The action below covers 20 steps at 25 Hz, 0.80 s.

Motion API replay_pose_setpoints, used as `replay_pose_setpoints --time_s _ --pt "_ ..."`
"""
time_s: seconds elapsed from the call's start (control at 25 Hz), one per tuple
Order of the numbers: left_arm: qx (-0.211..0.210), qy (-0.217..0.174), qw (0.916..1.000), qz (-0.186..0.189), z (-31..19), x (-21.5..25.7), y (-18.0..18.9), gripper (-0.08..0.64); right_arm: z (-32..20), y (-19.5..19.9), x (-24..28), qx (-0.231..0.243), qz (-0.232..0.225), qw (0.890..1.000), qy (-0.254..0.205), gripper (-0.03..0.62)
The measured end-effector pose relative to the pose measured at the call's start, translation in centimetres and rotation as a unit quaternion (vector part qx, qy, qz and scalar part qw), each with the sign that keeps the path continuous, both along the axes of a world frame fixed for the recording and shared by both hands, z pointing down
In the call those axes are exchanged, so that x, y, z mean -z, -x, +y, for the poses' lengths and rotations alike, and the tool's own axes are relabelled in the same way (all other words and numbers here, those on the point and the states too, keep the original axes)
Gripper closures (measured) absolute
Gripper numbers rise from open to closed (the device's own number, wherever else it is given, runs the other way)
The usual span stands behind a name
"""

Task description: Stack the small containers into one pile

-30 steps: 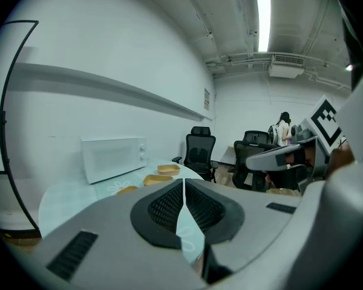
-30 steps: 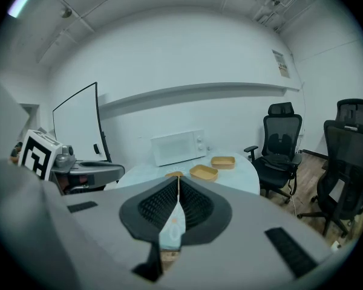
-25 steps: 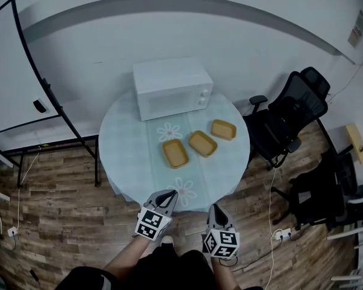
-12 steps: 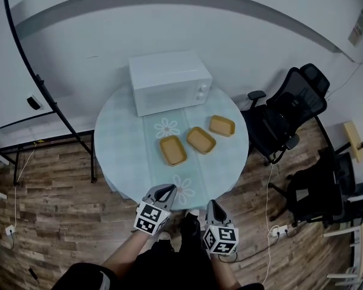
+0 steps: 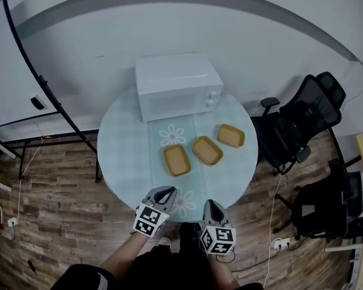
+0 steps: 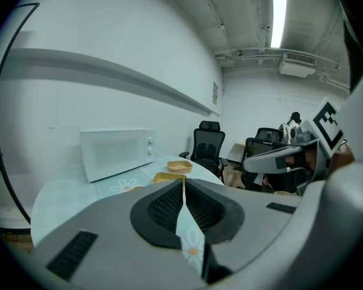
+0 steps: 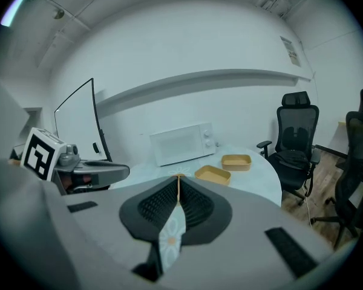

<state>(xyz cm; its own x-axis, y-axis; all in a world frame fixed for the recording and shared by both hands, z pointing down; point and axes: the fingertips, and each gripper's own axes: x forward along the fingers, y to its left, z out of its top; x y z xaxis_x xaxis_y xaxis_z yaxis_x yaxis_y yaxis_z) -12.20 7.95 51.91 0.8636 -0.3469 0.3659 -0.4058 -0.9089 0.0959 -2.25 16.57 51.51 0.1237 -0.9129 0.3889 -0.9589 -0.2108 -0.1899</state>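
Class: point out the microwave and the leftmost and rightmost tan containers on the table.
microwave [image 5: 176, 75], head view, middle of its top.
leftmost tan container [image 5: 176, 161], head view, its inside floor.
rightmost tan container [image 5: 230, 136], head view, its inside floor.

The table [image 5: 124, 147] is pale mint with a faint check. A lighter strip down its middle carries white daisies with orange centres. The containers [image 5: 207, 150] are all a plain mustard tan. The microwave [image 5: 178, 86] is white. The left gripper [image 5: 169, 190] and right gripper [image 5: 210, 203] are grey, and their fingers [image 6: 163, 207] have black ribbed faces. Their cubes [image 5: 148, 220] are white with black square markers. The floor [image 5: 60, 216] is brown wood planking, and the chairs [image 5: 296, 132] are black.
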Motion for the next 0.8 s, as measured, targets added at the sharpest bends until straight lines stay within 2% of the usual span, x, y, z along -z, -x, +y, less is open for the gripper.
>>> replay_pose_setpoints --time_s 0.2,0.44,0.8 --pt "0.023 0.008 0.9996 -0.012 -2.8 -0.8 -2.3 0.545 -4.1 -2.7 -0.7 0.030 -0.007 1.000 0.002 0.566" --pt "0.066 0.013 0.9976 -0.018 -6.5 -1.1 -5.2 0.545 -9.1 -5.5 -1.6 0.089 -0.007 0.996 0.010 0.565" --pt "0.135 0.022 0.9900 -0.035 -10.3 -1.6 -8.2 0.545 -14.7 -7.6 -4.7 0.194 -0.019 0.980 0.038 0.561"
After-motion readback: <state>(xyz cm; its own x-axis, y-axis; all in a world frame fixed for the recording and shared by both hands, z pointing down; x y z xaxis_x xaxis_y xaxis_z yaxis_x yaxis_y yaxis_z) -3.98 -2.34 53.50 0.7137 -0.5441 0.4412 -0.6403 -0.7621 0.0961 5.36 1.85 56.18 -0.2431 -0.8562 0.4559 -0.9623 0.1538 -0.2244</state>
